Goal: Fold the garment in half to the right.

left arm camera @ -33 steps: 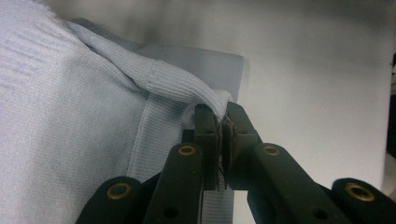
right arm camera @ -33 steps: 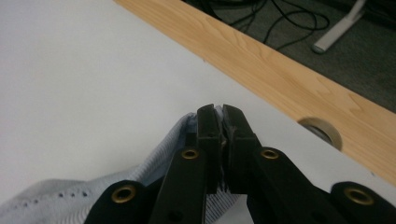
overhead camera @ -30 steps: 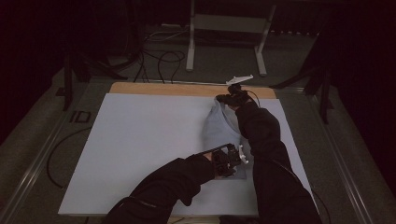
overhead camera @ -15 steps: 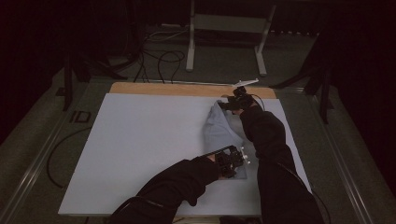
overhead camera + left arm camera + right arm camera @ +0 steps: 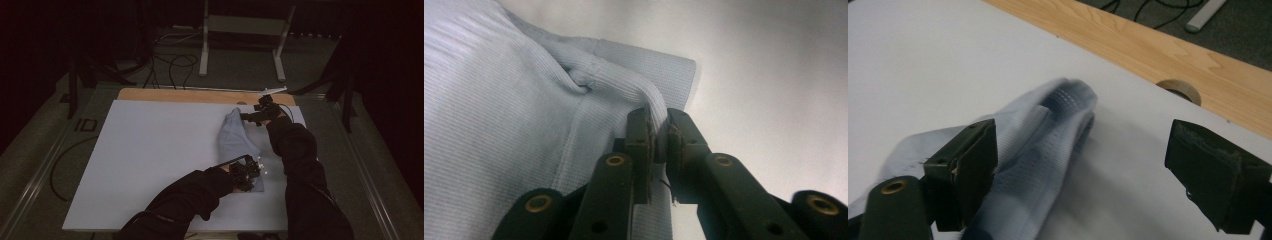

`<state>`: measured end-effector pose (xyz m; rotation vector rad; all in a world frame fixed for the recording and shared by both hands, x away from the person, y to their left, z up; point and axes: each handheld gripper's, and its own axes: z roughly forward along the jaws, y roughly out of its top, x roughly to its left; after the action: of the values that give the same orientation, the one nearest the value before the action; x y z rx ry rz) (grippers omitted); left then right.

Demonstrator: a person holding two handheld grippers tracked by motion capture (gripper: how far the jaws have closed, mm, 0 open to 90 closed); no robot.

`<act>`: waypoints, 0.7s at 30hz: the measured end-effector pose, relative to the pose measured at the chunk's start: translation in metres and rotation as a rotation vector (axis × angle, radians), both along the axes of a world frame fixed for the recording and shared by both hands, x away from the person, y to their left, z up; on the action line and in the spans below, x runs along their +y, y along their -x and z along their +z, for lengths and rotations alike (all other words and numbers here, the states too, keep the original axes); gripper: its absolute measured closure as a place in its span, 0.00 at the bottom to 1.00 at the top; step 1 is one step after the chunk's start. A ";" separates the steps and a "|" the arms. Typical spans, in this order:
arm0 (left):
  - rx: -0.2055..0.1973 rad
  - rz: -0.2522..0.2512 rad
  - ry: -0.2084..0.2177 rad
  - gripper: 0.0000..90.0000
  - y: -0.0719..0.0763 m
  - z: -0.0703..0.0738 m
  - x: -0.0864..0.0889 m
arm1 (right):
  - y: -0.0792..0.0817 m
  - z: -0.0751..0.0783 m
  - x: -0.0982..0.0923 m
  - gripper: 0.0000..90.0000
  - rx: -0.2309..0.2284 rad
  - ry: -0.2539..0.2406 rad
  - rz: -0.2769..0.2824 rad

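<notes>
A pale blue ribbed garment (image 5: 234,136) lies bunched on the white board (image 5: 150,150), right of the middle. My left gripper (image 5: 247,175) sits at the garment's near end, its jaws pinched on a thick folded hem (image 5: 644,95). The garment (image 5: 1043,150) lies loose in the right gripper view. My right gripper (image 5: 250,118) hovers at the garment's far end; its jaws have just been opening and stand wide, the cloth's tip below them and free of the pads (image 5: 968,165).
Bare wood of the table (image 5: 200,95) shows beyond the board, with a round hole (image 5: 1179,89) in it. A metal stand (image 5: 240,30) and cables (image 5: 170,62) lie on the floor behind. Both dark sleeves cross the board's near right part.
My right gripper has let go of the garment's far end and drawn back a little toward the right. The raised cloth has dropped onto the board. My left gripper keeps its grip.
</notes>
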<state>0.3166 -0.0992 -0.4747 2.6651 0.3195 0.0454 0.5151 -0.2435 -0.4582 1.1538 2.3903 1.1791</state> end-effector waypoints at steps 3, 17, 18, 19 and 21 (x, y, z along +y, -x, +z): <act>0.003 0.015 0.034 0.94 -0.002 0.005 0.000 | 0.004 0.003 0.002 0.15 -0.014 -0.010 -0.003; 0.028 0.011 0.028 0.92 -0.001 -0.004 -0.018 | 0.014 0.012 0.004 0.14 -0.042 -0.045 0.031; 0.039 0.009 0.023 0.90 -0.001 -0.009 -0.018 | 0.015 0.011 0.005 0.14 -0.045 -0.045 0.033; 0.042 0.009 0.023 0.88 -0.001 -0.010 -0.018 | 0.016 0.011 0.005 0.12 -0.043 -0.052 0.037; 0.049 0.003 0.024 0.85 0.000 -0.010 -0.018 | 0.018 0.010 0.006 0.11 -0.052 -0.055 0.049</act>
<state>0.3169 -0.1176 -0.4845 2.6456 0.3372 -0.0228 0.4975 -0.2373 -0.4477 1.0726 2.3747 1.2823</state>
